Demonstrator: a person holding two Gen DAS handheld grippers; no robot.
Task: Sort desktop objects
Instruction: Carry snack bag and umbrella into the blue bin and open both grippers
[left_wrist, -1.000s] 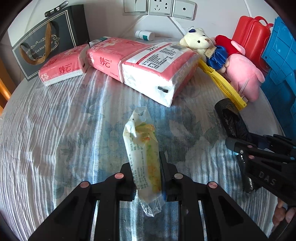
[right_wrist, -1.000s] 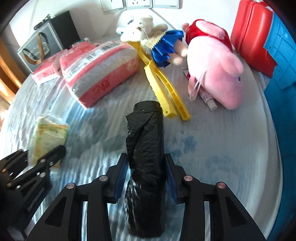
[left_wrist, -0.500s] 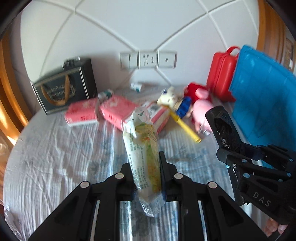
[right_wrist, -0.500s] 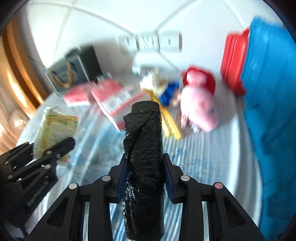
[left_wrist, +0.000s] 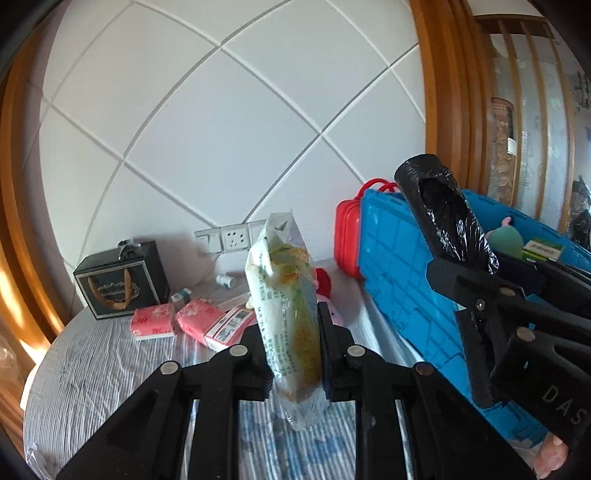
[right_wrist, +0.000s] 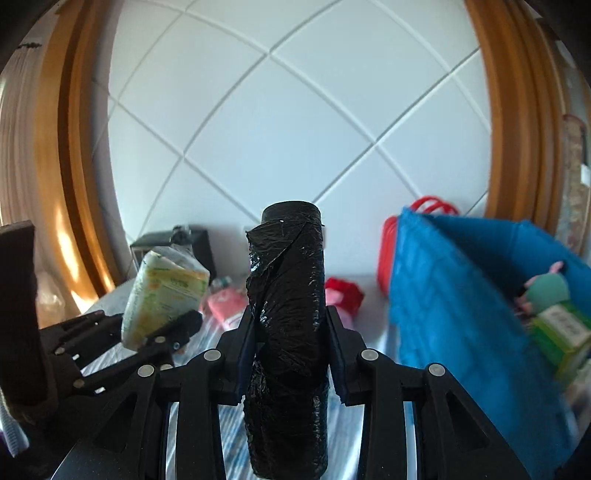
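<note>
The left gripper is clamped across the middle of a snack packet, held up left of the blue crate: light, crinkly, probably slippery. The right gripper pinches a roll of black bags mid-length; it looks soft and squashy. Beyond the crate's near wall a soft toy and a green box lie inside. Farther left, pink tissue packs lie on the table.
</note>
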